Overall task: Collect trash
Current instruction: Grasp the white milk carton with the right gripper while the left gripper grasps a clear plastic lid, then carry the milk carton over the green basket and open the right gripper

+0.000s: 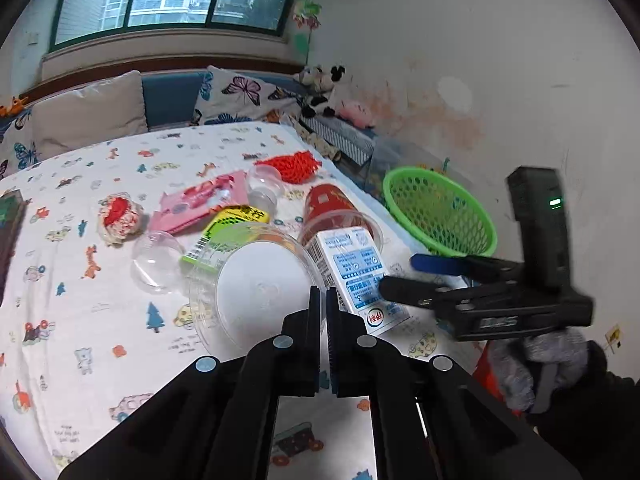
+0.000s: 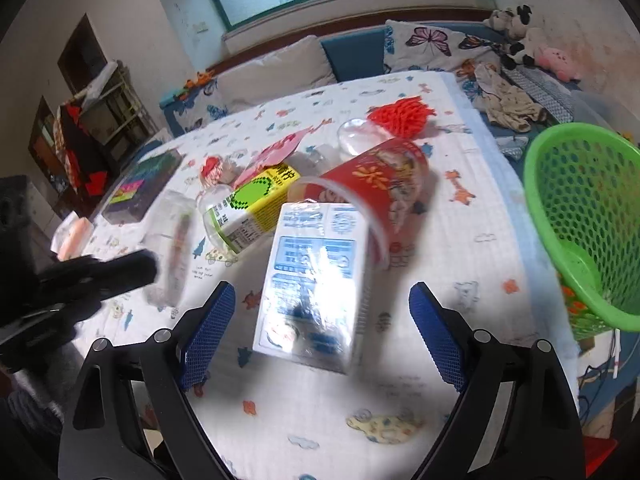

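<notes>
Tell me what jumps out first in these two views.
The green mesh basket at the bed's right edge, and the litter heaped mid-sheet: a white-and-blue carton lying against a tipped red cup. The right gripper hangs over that carton, jaws wide; the left gripper is shut at a clear plastic lid.

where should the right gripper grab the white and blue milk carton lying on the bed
Across the milk carton's two long narrow sides, near the middle, coming down from above. It lies flat with its near end between the open right gripper fingers, and the red cup crowds its far end.
</notes>
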